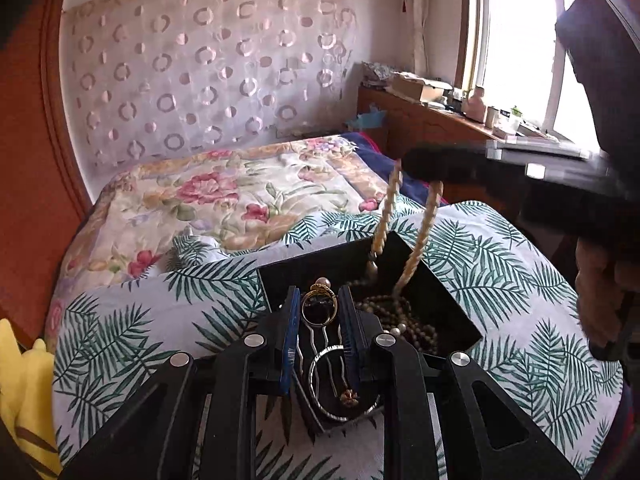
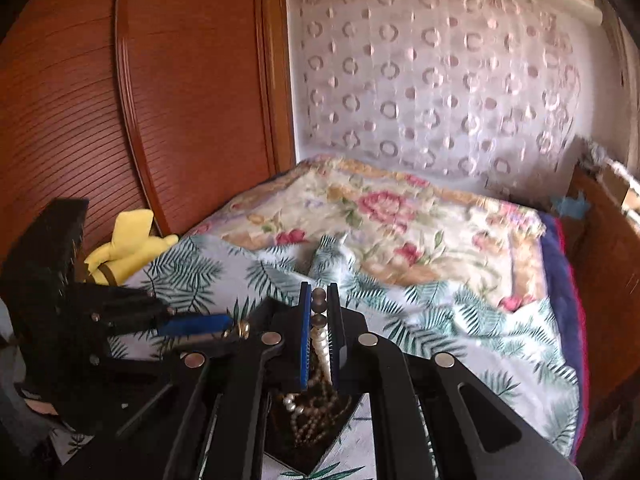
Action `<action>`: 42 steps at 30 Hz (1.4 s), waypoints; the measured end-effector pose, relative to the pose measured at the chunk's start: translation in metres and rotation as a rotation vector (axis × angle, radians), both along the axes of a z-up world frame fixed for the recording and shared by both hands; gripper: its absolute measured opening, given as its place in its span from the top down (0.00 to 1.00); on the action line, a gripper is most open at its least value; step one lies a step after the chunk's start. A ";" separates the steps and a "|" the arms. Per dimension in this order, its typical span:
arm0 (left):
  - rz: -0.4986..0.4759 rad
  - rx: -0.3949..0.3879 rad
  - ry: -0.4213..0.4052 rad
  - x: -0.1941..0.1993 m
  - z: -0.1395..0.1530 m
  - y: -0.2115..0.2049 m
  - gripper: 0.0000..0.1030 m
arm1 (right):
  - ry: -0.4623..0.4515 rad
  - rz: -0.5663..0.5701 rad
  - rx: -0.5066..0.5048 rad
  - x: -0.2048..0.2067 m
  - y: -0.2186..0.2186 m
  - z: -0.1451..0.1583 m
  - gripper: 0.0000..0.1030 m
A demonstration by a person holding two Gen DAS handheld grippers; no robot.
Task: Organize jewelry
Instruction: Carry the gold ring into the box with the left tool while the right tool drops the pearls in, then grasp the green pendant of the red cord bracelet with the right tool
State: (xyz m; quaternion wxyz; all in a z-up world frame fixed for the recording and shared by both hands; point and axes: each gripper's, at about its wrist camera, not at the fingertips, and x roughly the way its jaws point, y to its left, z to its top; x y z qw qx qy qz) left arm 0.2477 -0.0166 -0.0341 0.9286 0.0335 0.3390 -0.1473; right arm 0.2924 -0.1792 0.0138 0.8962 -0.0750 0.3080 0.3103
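Note:
A black jewelry box [image 1: 436, 300] lies open on the palm-print bedspread [image 1: 500, 280]. My left gripper [image 1: 320, 312] is shut on a gold ring with a pearl [image 1: 320, 300], held above a hair comb [image 1: 320, 344] and a bangle [image 1: 320, 392] in a second black tray. My right gripper [image 2: 319, 300] is shut on a cream bead necklace [image 2: 321, 344], lifting it; in the left wrist view the necklace [image 1: 420, 240] hangs in two strands from it into the box, onto a pile of bead strands [image 1: 400, 320]. The left gripper also shows in the right wrist view [image 2: 236, 326].
A floral quilt [image 1: 240, 192] covers the far bed. A yellow plush toy [image 2: 128, 240] lies at the left by a wooden wardrobe [image 2: 160, 100]. A wooden sideboard with clutter [image 1: 440, 108] stands under the window at the right.

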 end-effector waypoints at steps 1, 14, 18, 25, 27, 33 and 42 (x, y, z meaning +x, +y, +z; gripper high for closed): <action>0.000 0.000 0.003 0.002 -0.001 0.000 0.82 | 0.014 0.001 0.006 0.002 -0.001 -0.005 0.91; -0.007 0.004 0.001 0.017 -0.004 -0.009 0.73 | 0.085 0.023 0.010 -0.006 -0.003 -0.032 0.91; 0.005 -0.005 -0.012 0.005 -0.002 -0.004 0.58 | 0.078 0.014 0.018 -0.019 -0.009 -0.034 0.70; 0.014 -0.025 -0.025 -0.039 0.001 0.008 0.45 | 0.067 -0.015 0.041 -0.062 -0.032 -0.031 0.70; 0.008 -0.026 -0.029 -0.056 0.000 0.009 0.40 | 0.063 -0.016 0.037 -0.083 -0.041 -0.034 0.70; -0.008 -0.040 -0.016 -0.106 -0.013 0.007 0.27 | 0.090 0.008 0.003 -0.136 -0.058 -0.051 0.70; -0.032 -0.043 0.024 -0.144 -0.035 0.003 0.20 | 0.167 0.080 -0.067 -0.174 -0.051 -0.086 0.77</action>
